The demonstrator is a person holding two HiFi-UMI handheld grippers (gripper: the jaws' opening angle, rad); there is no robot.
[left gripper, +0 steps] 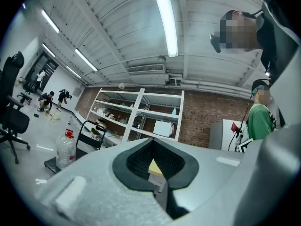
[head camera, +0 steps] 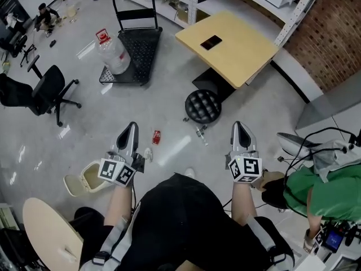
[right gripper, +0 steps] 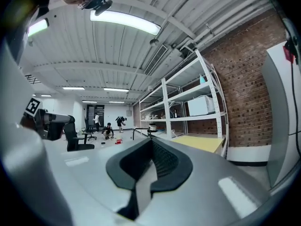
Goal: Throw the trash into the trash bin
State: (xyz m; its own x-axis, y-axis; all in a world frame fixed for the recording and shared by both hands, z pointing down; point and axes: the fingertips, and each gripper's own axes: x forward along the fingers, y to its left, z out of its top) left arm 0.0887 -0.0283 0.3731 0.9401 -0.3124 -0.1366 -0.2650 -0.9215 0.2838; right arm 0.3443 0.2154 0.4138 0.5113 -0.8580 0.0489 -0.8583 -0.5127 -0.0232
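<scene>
Red can (head camera: 156, 136) lies on the floor, long axis running away from the person; left claw (head camera: 132, 125) and right claw (head camera: 239, 125) pressed together, empty.

No text, brand or number can be read. A red label (head camera: 102, 36) is seen atop the water jug (head camera: 115, 56), upper left of the head view, its print too small. Only black-and-white square patterns are shown on the cubes (head camera: 117, 171) of the left gripper (head camera: 131, 129) and right gripper (head camera: 241, 127).
</scene>
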